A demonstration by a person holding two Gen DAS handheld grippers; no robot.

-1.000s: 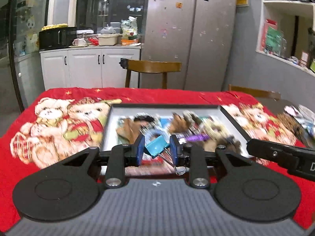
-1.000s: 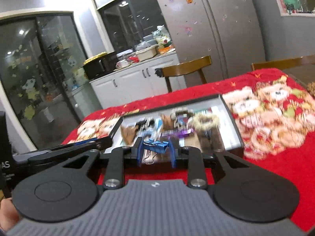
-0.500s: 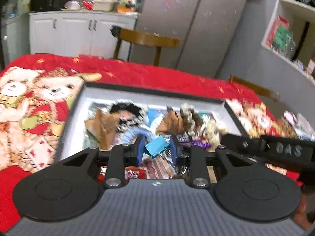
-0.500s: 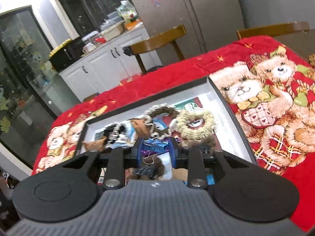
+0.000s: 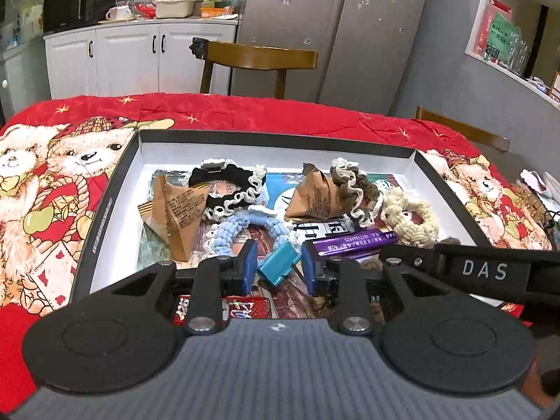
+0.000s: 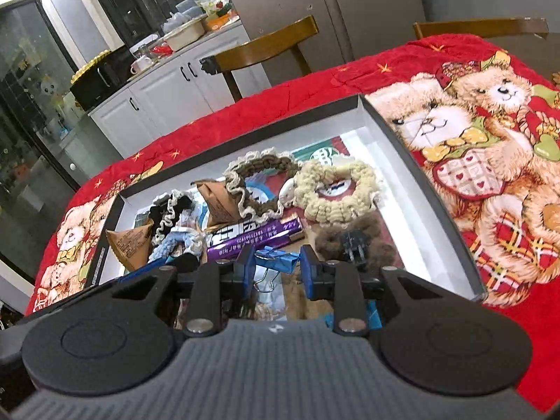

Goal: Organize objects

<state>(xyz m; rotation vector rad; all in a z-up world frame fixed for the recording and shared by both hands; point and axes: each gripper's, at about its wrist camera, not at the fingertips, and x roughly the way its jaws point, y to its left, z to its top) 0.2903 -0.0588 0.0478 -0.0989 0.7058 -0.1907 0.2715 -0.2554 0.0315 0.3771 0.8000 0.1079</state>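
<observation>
Now both grippers hang over the near end of the black tray (image 5: 105, 206), each closed on a binder clip. The left gripper (image 5: 279, 268) pinches a light blue clip (image 5: 279, 266); the right gripper (image 6: 276, 266) pinches a dark blue clip (image 6: 276, 259), lying crosswise. The tray floor is directly below and ahead of both, about equally near.

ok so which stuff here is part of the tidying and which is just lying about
In the job:
- teal binder clip in left claw
- blue binder clip in right claw
- box

Lying about:
- chair
- fridge
- microwave
</observation>
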